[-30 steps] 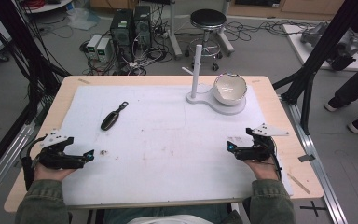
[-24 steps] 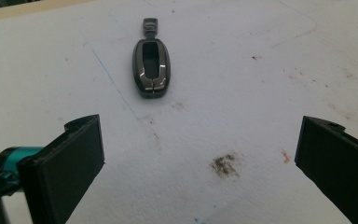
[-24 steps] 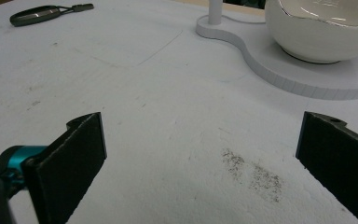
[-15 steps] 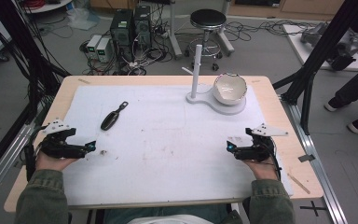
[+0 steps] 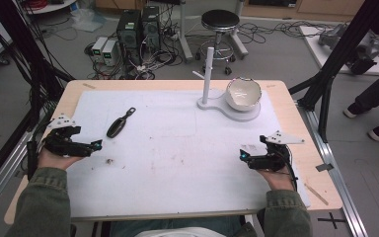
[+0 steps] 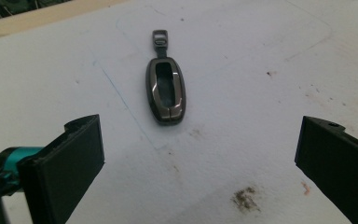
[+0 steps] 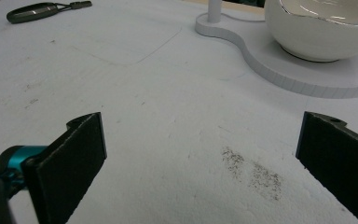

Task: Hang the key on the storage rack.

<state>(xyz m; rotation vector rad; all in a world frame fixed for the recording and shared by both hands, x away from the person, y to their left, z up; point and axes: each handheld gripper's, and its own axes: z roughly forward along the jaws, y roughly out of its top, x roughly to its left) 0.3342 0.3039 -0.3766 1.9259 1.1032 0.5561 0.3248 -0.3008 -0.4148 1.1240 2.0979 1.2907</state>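
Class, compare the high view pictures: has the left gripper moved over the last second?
Yes. The left gripper has drawn back toward the table's left edge and slightly up toward the key fob, which stays put.

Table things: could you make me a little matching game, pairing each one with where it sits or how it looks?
Things:
1. key fob
2. bowl
3. post
4. left gripper

Descriptions:
A. white, resting on the curved stand
B. jaws wide apart, nothing between them
C. dark, lying flat on the white mat
D. upright at the stand's other end

Pairs: 1-C, 2-A, 3-D, 4-B
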